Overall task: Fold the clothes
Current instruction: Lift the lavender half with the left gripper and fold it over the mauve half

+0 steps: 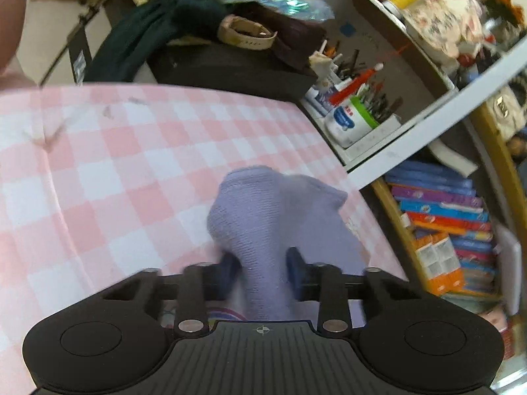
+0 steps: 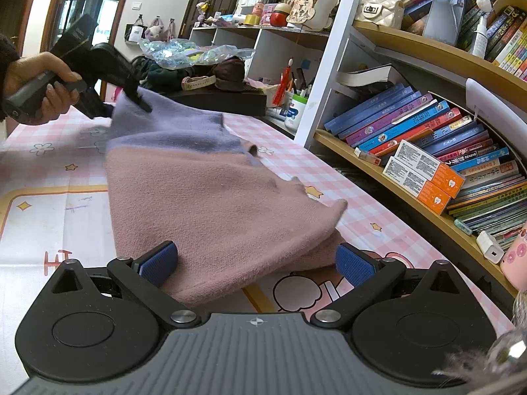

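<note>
Folding is only partly done, I judge — the sweater (image 2: 210,177) lies on the checked tablecloth (image 2: 49,197) ahead of my right gripper (image 2: 257,263), whose pads stand spread on either side of its pink hem. My left gripper (image 1: 262,273) pinches the lilac end and holds it raised — soft knit, two-toned, still loose and unsquared.

Garments: one two-tone sweater (image 2: 210,191), purple above, pink below, is seen on the table.
Grippers: two are counted, the left gripper (image 2: 131,95) at far left, the right gripper (image 2: 257,263) near.
Hands: one hand (image 2: 42,89) is shown, far left.
Orange-and-white boxes: two boxes (image 2: 425,177) are stacked on the right shelf.
Watches: one beige watch (image 1: 247,34) is seen far.
</note>
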Demonstrator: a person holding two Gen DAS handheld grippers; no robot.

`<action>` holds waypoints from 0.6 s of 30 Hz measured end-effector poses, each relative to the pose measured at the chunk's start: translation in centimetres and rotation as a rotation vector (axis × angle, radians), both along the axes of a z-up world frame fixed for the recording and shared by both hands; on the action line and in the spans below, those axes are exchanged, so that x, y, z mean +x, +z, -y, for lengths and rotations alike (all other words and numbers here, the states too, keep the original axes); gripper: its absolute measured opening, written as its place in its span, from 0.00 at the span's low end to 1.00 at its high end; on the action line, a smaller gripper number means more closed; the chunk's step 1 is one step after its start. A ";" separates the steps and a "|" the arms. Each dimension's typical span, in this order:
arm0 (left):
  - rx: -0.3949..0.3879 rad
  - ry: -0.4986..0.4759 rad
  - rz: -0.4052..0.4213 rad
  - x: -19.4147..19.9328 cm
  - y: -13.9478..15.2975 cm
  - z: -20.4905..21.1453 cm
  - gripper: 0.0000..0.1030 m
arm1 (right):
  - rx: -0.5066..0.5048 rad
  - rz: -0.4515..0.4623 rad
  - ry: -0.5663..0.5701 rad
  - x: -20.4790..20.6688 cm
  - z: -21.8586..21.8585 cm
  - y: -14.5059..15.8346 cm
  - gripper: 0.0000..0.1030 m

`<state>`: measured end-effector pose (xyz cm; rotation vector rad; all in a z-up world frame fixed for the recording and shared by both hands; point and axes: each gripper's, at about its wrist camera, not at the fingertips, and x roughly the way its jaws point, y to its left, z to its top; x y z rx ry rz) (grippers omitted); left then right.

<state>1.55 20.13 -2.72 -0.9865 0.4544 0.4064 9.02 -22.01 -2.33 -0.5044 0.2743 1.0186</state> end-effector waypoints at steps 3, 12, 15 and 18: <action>0.055 -0.023 0.059 -0.7 0.1 0.6 0.14 | -0.001 -0.002 0.000 0.0 0.0 0.0 1.00; 0.225 -0.133 0.112 -0.7 2.3 2.6 0.11 | -0.002 -0.018 -0.007 0.3 0.1 0.1 1.00; 0.174 -0.120 0.107 -0.5 1.5 1.7 0.11 | -0.008 -0.021 -0.007 0.4 0.0 0.1 1.00; 0.152 -0.116 0.083 0.0 1.0 1.3 0.17 | -0.009 -0.028 -0.006 0.6 0.1 0.2 1.00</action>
